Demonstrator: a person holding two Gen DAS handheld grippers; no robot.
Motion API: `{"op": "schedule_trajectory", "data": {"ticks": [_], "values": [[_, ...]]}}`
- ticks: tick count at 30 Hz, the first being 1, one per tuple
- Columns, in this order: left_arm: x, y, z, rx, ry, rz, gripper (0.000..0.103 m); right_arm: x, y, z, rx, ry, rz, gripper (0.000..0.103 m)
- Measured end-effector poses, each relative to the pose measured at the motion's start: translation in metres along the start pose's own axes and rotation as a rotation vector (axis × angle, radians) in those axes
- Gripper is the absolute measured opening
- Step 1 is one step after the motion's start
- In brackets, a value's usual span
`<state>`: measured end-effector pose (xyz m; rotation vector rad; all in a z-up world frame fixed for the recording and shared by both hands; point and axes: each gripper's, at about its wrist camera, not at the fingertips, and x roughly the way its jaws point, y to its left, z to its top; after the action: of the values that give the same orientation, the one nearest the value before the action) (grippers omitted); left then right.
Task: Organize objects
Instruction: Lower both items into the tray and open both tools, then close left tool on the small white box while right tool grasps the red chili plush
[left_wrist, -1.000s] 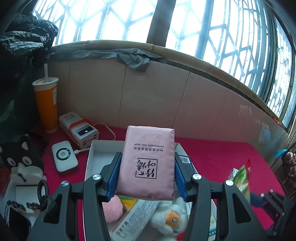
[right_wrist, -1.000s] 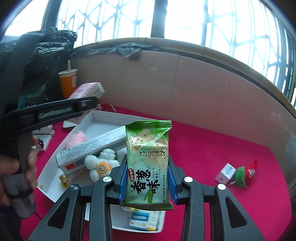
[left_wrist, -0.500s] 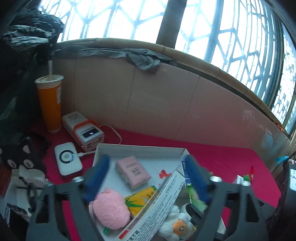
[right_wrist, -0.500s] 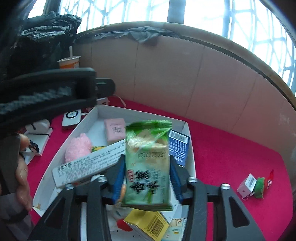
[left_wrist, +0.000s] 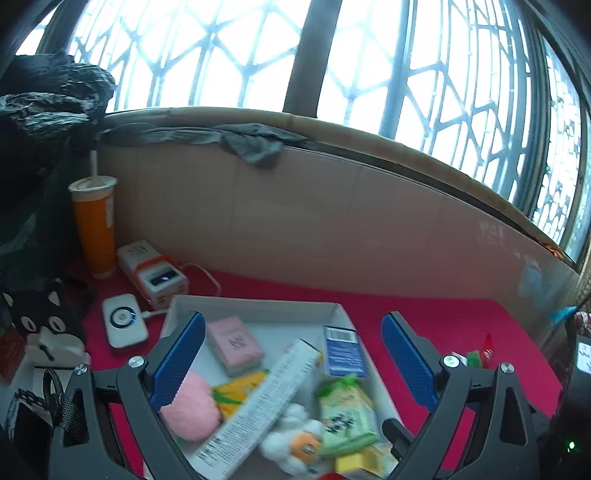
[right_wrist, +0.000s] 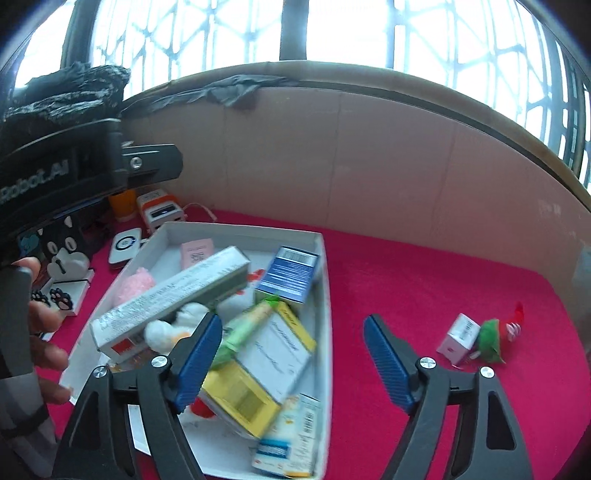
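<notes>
A white open box (left_wrist: 258, 303) on the red cloth holds several items. The pink tissue pack (left_wrist: 234, 345) lies at its back left. The green cracker packet (left_wrist: 345, 417) lies near its front right, beside a white plush (left_wrist: 291, 439) and a long grey carton (left_wrist: 258, 406). My left gripper (left_wrist: 291, 350) hangs above the box, its jaws opening wide with nothing between them. My right gripper (right_wrist: 293, 354) is also opening. The green packet (right_wrist: 245, 332) lies loose in the box (right_wrist: 325, 295) by its left finger, and no pad presses on it.
An orange cup (left_wrist: 94, 225), a white-orange power bank (left_wrist: 155, 275), a white puck device (left_wrist: 123, 325) and a black cat figure (left_wrist: 40, 314) crowd the left. A small white box (right_wrist: 458, 338) and an elf toy (right_wrist: 495, 336) lie on the right. A hand (right_wrist: 40, 332) holds the left gripper.
Both grippers went from shut to open. The pink tissue pack dropped from the left one into the box. The green cracker packet fell from the right one among the box contents.
</notes>
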<state>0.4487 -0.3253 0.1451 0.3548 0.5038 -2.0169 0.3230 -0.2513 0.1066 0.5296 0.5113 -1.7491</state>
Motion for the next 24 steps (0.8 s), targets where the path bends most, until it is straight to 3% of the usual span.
{"op": "schedule_trajectory", "data": {"ticks": [9, 24], "values": [[0.012, -0.048, -0.027, 0.048, 0.081, -0.060, 0.096, -0.007, -0.068, -0.025, 0.134, 0.036, -0.070, 0.085], [0.054, -0.158, -0.069, 0.283, 0.238, -0.156, 0.096, -0.011, -0.209, -0.054, 0.402, 0.073, -0.207, 0.085]]}}
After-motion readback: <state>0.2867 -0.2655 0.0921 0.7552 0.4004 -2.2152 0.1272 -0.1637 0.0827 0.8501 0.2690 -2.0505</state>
